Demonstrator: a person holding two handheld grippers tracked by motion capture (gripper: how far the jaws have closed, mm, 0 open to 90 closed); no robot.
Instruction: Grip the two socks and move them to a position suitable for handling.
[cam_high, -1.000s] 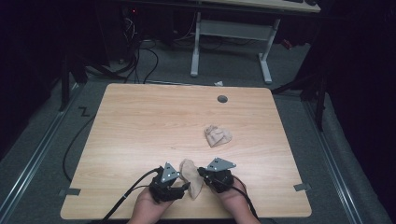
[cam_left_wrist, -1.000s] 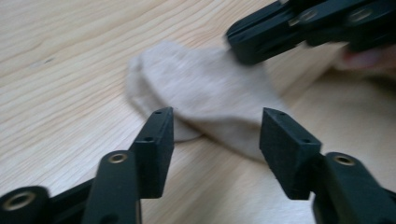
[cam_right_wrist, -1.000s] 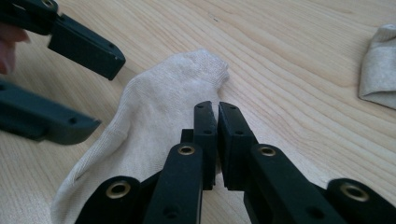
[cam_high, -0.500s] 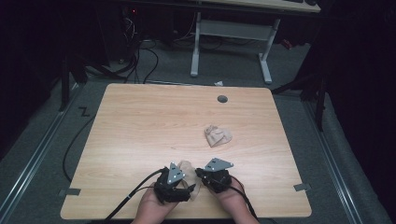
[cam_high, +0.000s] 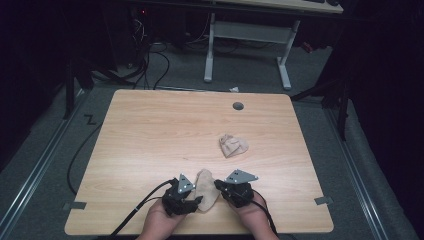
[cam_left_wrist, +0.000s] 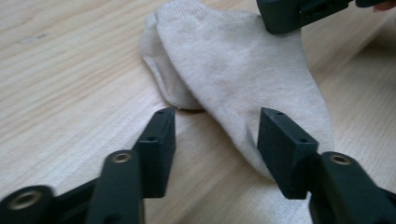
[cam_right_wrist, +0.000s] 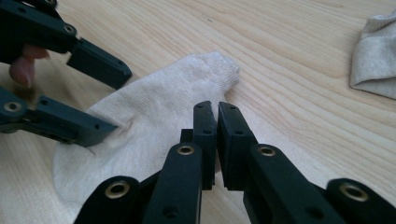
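A beige sock (cam_high: 206, 187) lies flat near the table's front edge, between my two grippers. My left gripper (cam_high: 197, 201) is at its left edge. Its jaws (cam_left_wrist: 215, 140) have just been closing but still stand apart; one pad (cam_left_wrist: 280, 149) rests on the sock (cam_left_wrist: 243, 70), the other on bare wood. My right gripper (cam_high: 220, 186) is at the sock's right edge, its jaws (cam_right_wrist: 217, 112) shut with the tips down on the sock (cam_right_wrist: 154, 116); I see no cloth between them. A balled pair of socks (cam_high: 233, 145) sits farther back, to the right.
The wooden table (cam_high: 165, 130) has a round cable hole (cam_high: 238, 106) near its far edge. Behind it stand a white desk frame (cam_high: 247, 35) and loose cables (cam_high: 150, 65) on the dark floor. The balled socks (cam_right_wrist: 373, 56) lie at the right gripper view's upper right.
The left gripper has shifted slightly at the sock's left edge. The right gripper, the flat sock and the balled socks have stayed where they were.
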